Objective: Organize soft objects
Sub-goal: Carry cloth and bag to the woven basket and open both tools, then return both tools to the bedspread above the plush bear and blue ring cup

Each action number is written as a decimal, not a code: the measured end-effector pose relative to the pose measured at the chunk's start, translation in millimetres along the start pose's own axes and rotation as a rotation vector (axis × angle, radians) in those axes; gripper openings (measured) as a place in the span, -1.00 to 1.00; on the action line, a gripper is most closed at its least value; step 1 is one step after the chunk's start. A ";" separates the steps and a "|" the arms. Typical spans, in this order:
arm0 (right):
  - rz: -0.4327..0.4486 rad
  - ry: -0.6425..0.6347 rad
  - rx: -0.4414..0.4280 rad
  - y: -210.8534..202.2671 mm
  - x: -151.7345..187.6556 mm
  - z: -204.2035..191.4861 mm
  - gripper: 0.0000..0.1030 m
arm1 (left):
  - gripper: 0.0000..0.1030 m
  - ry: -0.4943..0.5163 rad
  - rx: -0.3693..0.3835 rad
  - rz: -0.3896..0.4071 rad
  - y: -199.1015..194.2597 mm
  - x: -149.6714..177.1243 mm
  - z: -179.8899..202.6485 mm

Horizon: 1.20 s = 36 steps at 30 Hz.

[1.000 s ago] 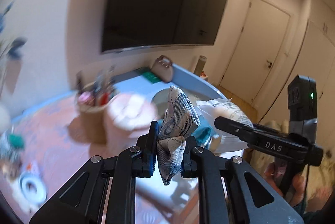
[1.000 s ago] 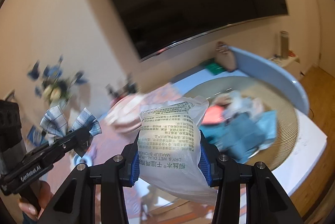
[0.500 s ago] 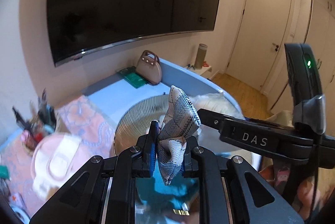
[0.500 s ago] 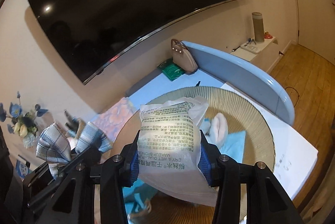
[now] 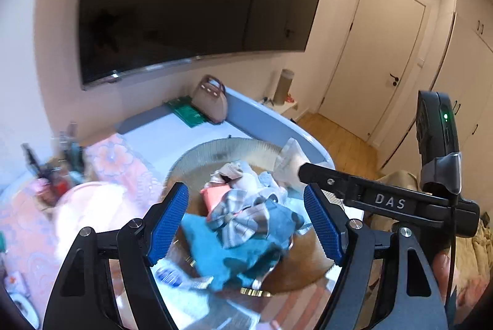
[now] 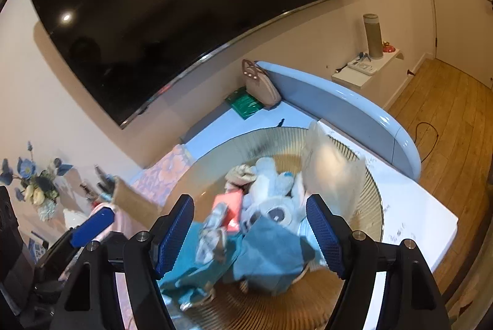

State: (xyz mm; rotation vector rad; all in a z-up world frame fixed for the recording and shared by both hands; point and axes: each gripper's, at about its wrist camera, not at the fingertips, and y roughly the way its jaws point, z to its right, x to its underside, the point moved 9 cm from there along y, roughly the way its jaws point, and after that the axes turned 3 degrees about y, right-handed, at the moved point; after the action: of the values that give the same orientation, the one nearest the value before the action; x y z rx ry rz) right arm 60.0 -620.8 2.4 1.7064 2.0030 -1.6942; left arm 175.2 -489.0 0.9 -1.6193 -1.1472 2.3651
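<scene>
Both tools gape wide and empty, left tool (image 5: 246, 223) and right tool (image 6: 249, 233), poised over the ribbed basket (image 5: 215, 145), likely to let things drop in. Inside: teal cloth (image 5: 228, 249), sponge bag (image 6: 332, 175), plaid bow (image 5: 238, 217) on top.

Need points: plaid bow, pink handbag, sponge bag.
plaid bow (image 5: 238, 217), left wrist view, on its centre knot.
pink handbag (image 6: 262, 84), right wrist view, on its front panel.
sponge bag (image 6: 334, 172), right wrist view, on its translucent middle.
</scene>
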 end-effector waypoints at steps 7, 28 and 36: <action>0.028 -0.154 -0.096 -34.8 37.1 -74.2 0.53 | 0.47 -0.079 -0.085 0.068 -88.1 23.0 -46.0; -0.239 -0.638 -0.152 79.2 265.9 -295.1 0.59 | 0.70 -0.444 -0.613 0.057 -259.4 230.1 -290.7; -0.337 -0.702 -0.105 136.7 310.6 -302.8 0.59 | 0.70 -0.457 -0.650 -0.037 -218.3 277.1 -322.9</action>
State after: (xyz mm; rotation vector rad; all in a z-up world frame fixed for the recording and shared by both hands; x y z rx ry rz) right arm 206.8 -219.0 -151.9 0.6074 2.0142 -1.8674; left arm 240.6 -37.3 -141.9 -1.1479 -2.1883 2.5679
